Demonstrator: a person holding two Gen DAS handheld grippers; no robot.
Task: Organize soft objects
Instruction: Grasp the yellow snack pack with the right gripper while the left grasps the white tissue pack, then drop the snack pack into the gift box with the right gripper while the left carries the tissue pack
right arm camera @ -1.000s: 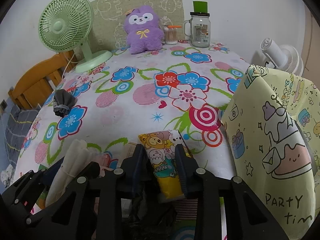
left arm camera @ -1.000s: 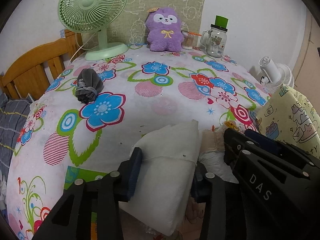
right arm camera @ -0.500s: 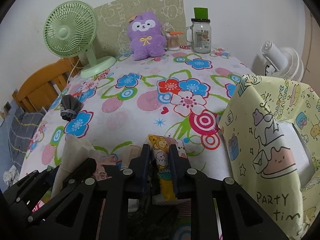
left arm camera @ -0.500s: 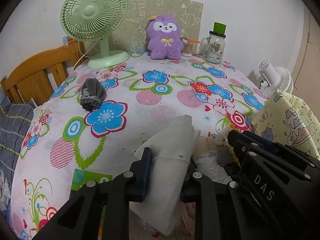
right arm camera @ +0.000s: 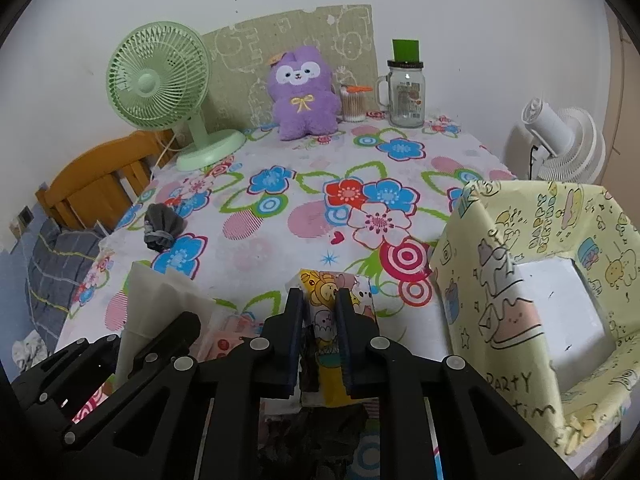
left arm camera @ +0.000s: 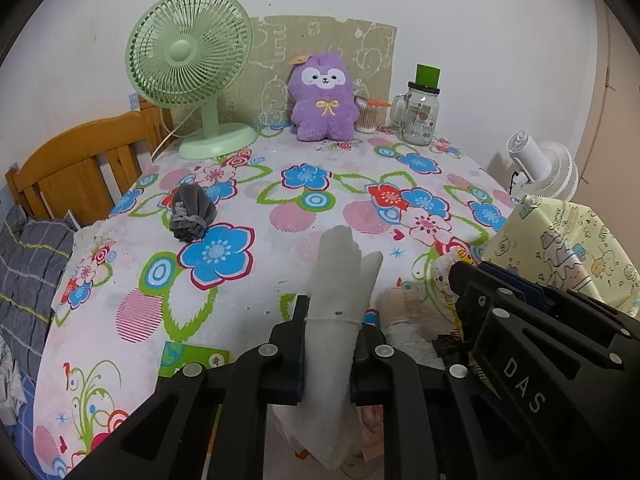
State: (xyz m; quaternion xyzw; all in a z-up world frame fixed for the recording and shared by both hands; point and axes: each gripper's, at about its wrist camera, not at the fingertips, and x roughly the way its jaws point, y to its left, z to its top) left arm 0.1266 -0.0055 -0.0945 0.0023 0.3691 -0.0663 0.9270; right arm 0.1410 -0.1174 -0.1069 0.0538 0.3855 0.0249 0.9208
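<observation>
On the near edge of the floral table (left arm camera: 280, 216) my left gripper (left arm camera: 332, 320) holds a white folded cloth (left arm camera: 344, 264) upright. Its jaws are closing and the pads squeeze the cloth narrow. My right gripper (right arm camera: 320, 304) is shut on a yellow cartoon-print tissue pack (right arm camera: 354, 292), with its pads pressed into the pack's sides. A grey rolled sock (left arm camera: 190, 212) lies to the left. Against the back wall sits a purple plush (left arm camera: 323, 98). A yellow cartoon-papered box (right arm camera: 520, 280), open on top, stands at the right.
A green desk fan (left arm camera: 188, 48) stands at the back left. A glass mug jar (left arm camera: 418, 116) and a cotton-swab tub (left arm camera: 366, 118) are at the back right. A white fan (left arm camera: 540, 168) sits beyond the table's right edge. A wooden bed frame (left arm camera: 72, 164) is on the left.
Both grippers have closed, the left on the white cloth and the right on the tissue pack, pinching each narrower. Both have risen a little with their loads.
</observation>
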